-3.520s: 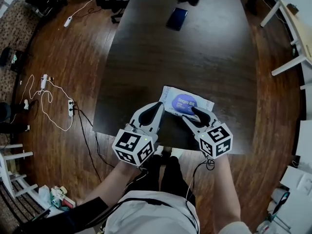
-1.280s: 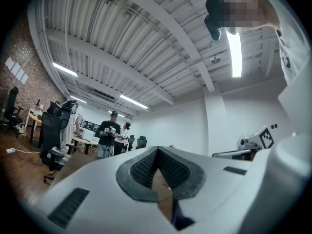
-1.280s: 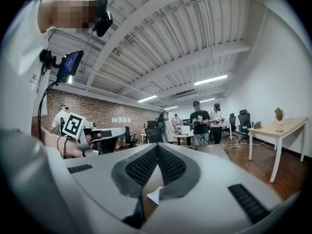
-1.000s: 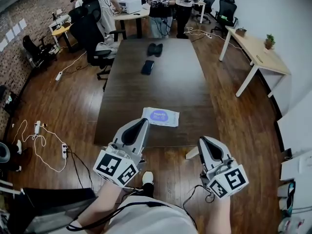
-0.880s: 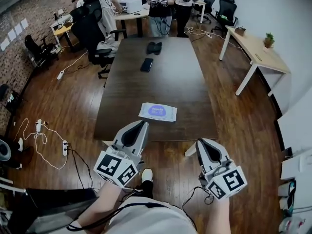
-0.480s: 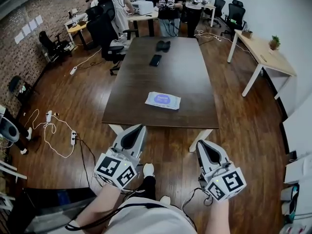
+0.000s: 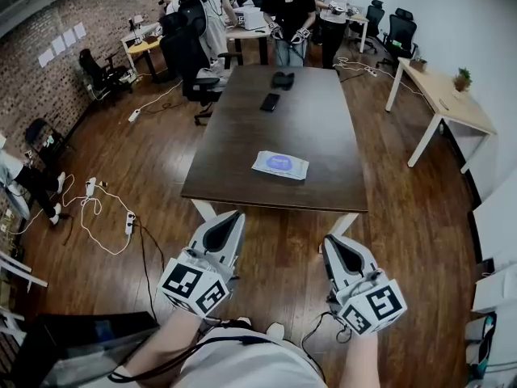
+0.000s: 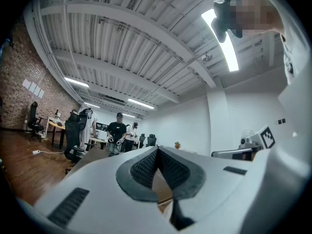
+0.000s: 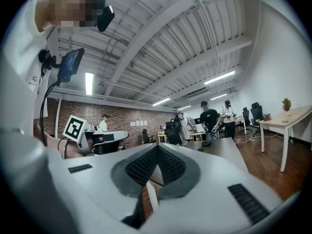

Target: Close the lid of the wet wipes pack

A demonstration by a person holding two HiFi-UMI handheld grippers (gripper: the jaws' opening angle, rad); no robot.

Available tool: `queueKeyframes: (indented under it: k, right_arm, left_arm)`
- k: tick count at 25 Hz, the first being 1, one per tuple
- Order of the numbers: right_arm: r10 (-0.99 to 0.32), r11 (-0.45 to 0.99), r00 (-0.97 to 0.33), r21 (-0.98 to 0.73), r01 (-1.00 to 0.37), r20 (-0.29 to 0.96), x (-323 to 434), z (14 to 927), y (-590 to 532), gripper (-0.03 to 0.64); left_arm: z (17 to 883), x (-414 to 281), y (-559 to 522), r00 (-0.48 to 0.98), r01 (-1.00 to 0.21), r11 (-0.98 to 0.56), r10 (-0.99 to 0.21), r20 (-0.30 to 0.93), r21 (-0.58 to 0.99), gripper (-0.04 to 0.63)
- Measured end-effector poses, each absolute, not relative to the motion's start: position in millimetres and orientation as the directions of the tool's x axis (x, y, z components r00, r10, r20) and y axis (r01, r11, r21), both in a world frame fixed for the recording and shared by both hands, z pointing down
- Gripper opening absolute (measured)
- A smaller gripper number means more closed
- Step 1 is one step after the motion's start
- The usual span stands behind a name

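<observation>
Well apart, the wet wipes pack point(image 7: 280, 165) is set at twelve o'clock. Left gripper point(image 7: 229, 217) and right gripper point(image 7: 332, 240) are pressed together, empty.

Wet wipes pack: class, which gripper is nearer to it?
Left, slightly. The left gripper hangs short of the table, left of the wet wipes pack; the right gripper hangs right of it, farther back.

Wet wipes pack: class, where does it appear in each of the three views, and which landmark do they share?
Head view: wet wipes pack near the table's front edge, picture centre.
Left gripper view: not visible.
Right gripper view: not visible.
Shared landmark: person in black shirt at the table's far end.
</observation>
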State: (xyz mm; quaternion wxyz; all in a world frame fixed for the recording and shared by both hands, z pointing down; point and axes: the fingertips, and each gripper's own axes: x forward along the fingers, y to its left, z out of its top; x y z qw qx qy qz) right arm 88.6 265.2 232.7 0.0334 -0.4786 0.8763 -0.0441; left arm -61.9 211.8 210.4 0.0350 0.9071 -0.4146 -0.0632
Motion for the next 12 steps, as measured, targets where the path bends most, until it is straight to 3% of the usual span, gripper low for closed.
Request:
queueKeyframes:
  k: [12]
  right_arm:
    - [-0.846,0.532,-0.533,-0.082,-0.843,-0.009,47,220,260,0.008]
  left_arm:
    - [206,-102,205,0.652,-0.741,-0.657,-0.753,-0.087,0.141,-0.002]
